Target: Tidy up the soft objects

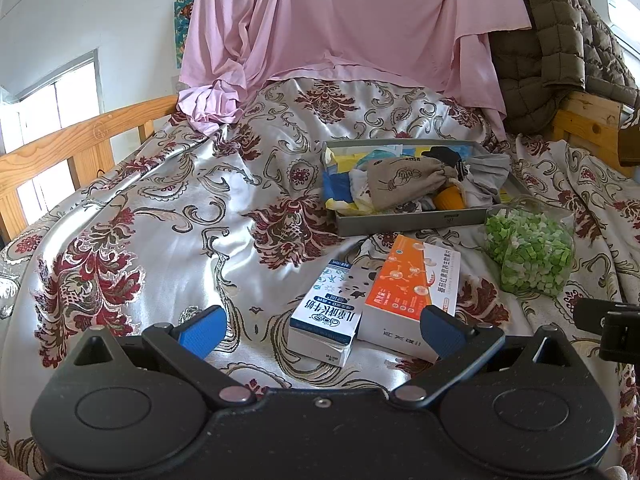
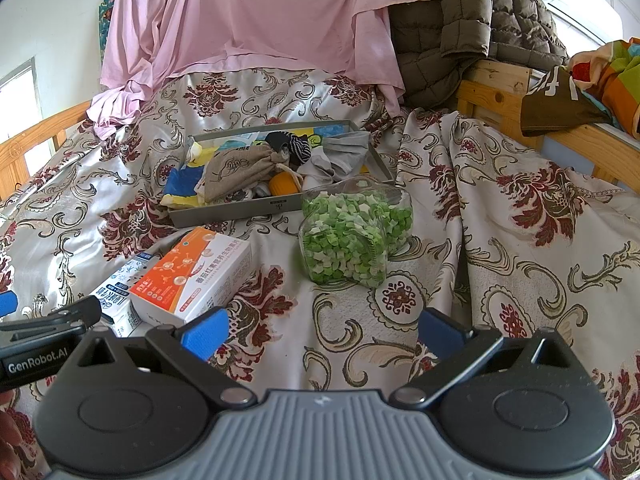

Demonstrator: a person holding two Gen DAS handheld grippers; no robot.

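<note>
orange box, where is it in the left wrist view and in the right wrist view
Left wrist view: the orange box lies lower centre-right, just ahead of the left gripper, beside the milk carton.
Right wrist view: it lies lower left, left of the right gripper.
Shared landmark: the grey tray sits behind it in both.

- The bed [image 1: 160,208] is covered by a silvery bedspread [image 2: 500,240] with dark red flowers.
- A grey tray [image 1: 400,222] full of soft things lies on it.
- A clear jar [image 2: 348,232] of green and white bits lies just beside the tray.
- An orange box [image 2: 196,276] and a milk carton [image 1: 324,316] lie side by side, touching.
- A pink sheet [image 1: 340,20] drapes over the far end.
</note>
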